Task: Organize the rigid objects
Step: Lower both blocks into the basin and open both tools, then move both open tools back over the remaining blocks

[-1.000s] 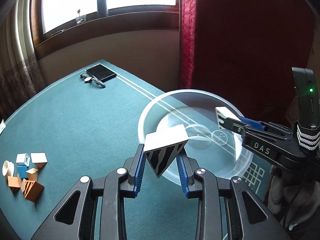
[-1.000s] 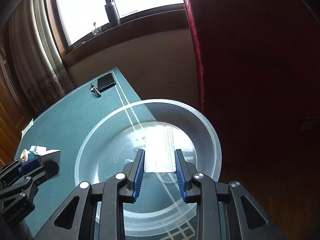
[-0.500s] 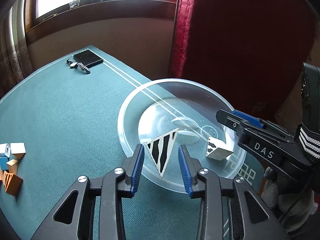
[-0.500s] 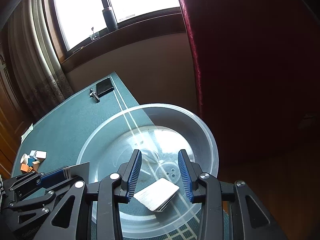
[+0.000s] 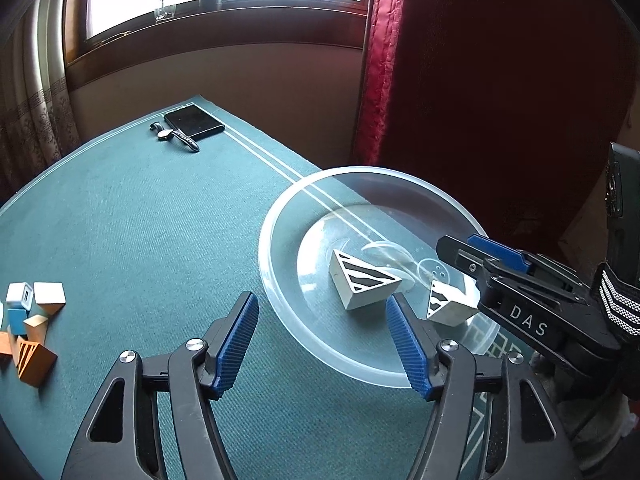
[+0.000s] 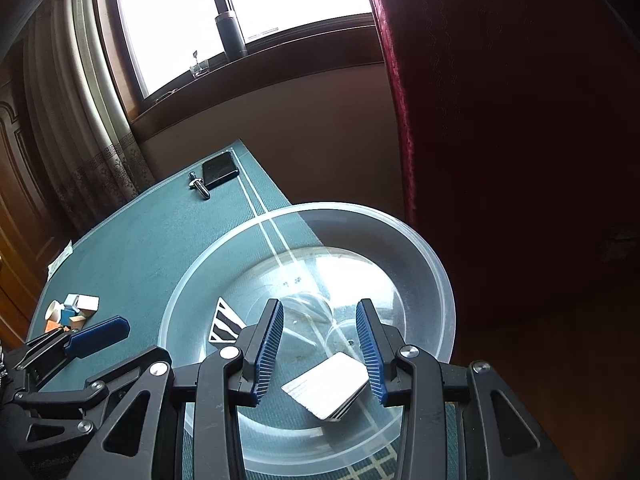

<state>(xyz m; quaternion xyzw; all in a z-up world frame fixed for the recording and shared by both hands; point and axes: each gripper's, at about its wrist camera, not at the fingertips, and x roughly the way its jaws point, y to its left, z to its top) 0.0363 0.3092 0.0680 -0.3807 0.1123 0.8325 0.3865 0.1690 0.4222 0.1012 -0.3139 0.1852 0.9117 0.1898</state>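
Observation:
A clear plastic bowl (image 5: 280,208) stands on the green table near its right edge. Two white wedge blocks with black stripes lie inside it: one (image 5: 362,282) near the middle, one (image 5: 448,304) to its right. My left gripper (image 5: 322,342) is open and empty, just over the bowl's near rim. My right gripper (image 6: 322,344) is open and empty above the bowl (image 6: 436,272); the right block (image 6: 328,384) lies below its fingers and the other block (image 6: 224,322) lies to the left. The right gripper also shows in the left wrist view (image 5: 460,250).
A heap of small wooden blocks (image 5: 30,328), orange, white and blue, lies at the table's left; it also shows in the right wrist view (image 6: 72,314). A black phone (image 5: 194,122) and a watch (image 5: 176,136) lie at the far edge. A red curtain (image 5: 480,80) hangs behind the bowl.
Both grippers opened and let their striped blocks drop into the bowl. The left gripper's jaws have spread wider and it has drawn back a little.

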